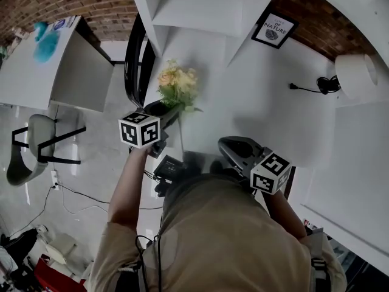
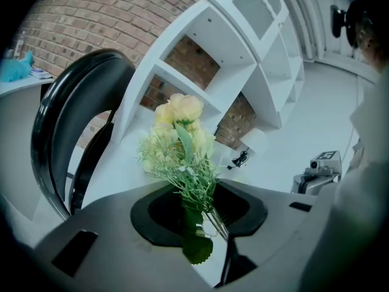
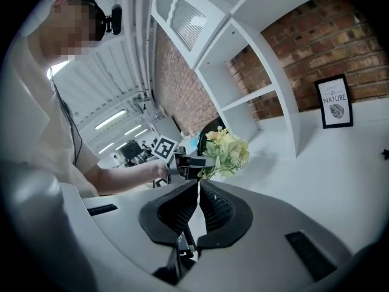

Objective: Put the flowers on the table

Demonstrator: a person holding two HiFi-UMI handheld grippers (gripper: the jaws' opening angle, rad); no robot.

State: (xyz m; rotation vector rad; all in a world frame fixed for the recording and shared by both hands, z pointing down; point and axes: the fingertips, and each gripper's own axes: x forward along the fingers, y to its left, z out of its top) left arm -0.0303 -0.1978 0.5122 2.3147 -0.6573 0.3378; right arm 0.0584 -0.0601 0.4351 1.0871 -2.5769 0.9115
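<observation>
Pale yellow flowers (image 1: 177, 85) on green stems hang over the left part of the white table (image 1: 261, 105), their stems pinched between the left gripper's (image 1: 166, 112) jaws. Over the table's near edge, the right gripper's (image 1: 234, 148) jaws are pressed together, empty.

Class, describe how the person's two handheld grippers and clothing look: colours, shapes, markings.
Both the left gripper and right gripper have grey moulded bodies with black jaws; the right's are ribbed. Each carries a white cube with black square markers. The person wears a beige short-sleeved shirt.
</observation>
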